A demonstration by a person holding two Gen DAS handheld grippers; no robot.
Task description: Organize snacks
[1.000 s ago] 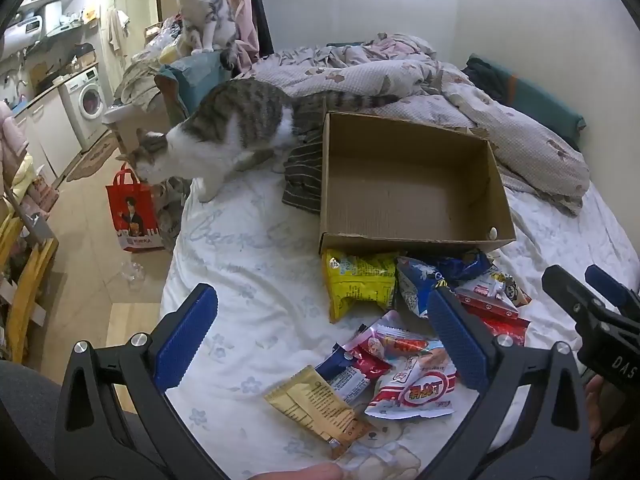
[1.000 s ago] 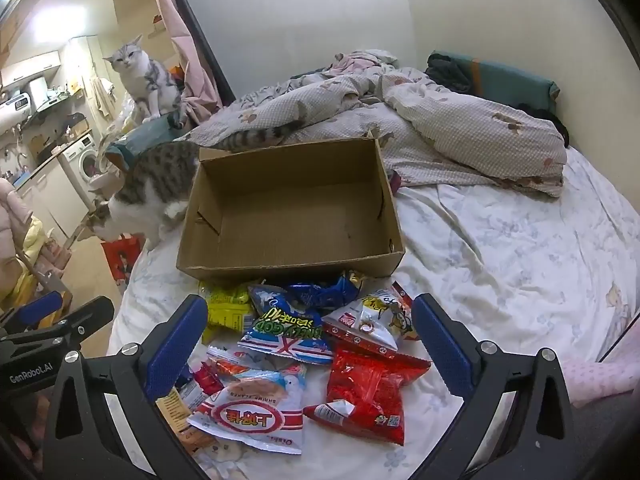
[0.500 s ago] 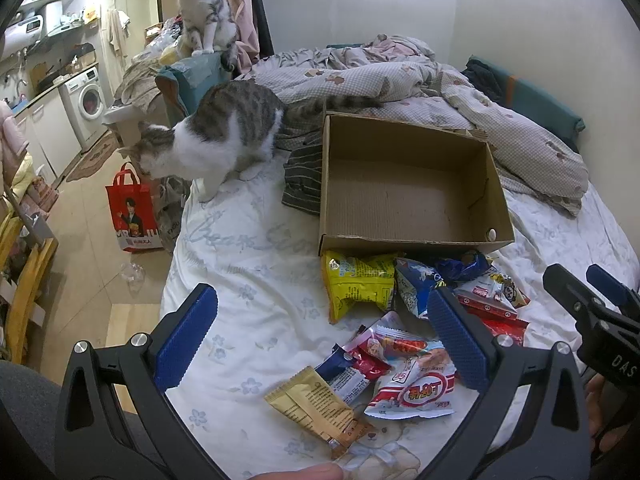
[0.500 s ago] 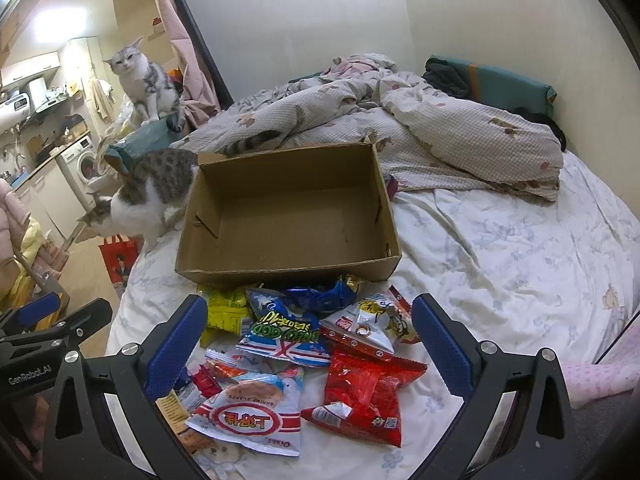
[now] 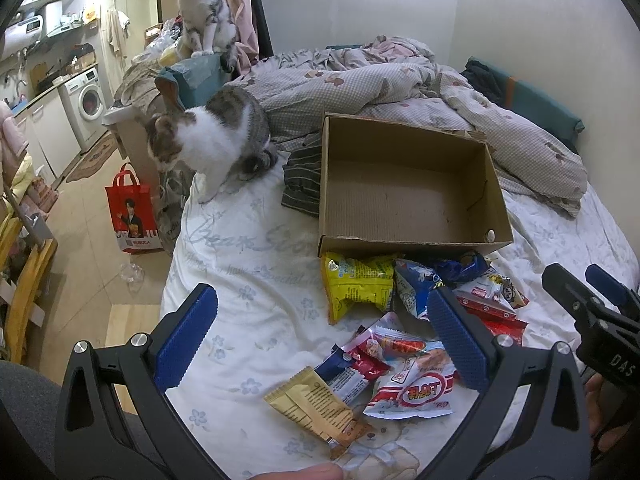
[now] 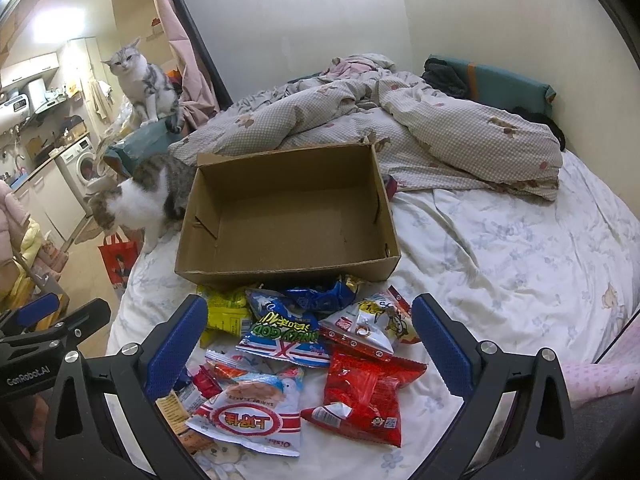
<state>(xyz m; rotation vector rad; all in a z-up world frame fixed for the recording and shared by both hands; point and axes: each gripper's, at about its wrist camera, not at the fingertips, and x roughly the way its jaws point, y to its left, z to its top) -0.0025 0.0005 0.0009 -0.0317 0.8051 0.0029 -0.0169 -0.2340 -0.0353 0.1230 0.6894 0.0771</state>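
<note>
Bed (image 5: pixel 248 280) with empty box (image 6: pixel 288 216), both grippers' fingers spread, red bag (image 6: pixel 366 396) clear only from right wrist.

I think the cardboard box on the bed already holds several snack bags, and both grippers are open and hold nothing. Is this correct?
Not quite. The cardboard box is empty; the snack bags lie on the bed sheet in front of it, as the right wrist view shows. The rest stands: the left gripper and the right gripper are open and hold nothing.

My view: white floral-print bed sheet (image 6: pixel 500 264) carries an open brown cardboard box (image 6: pixel 288 216), a heap of foil snack bags (image 6: pixel 312 352) touching its near wall, a rumpled checked duvet (image 6: pixel 420 136) (far side), and a tabby-and-white cat (image 5: pixel 212 144).
</note>
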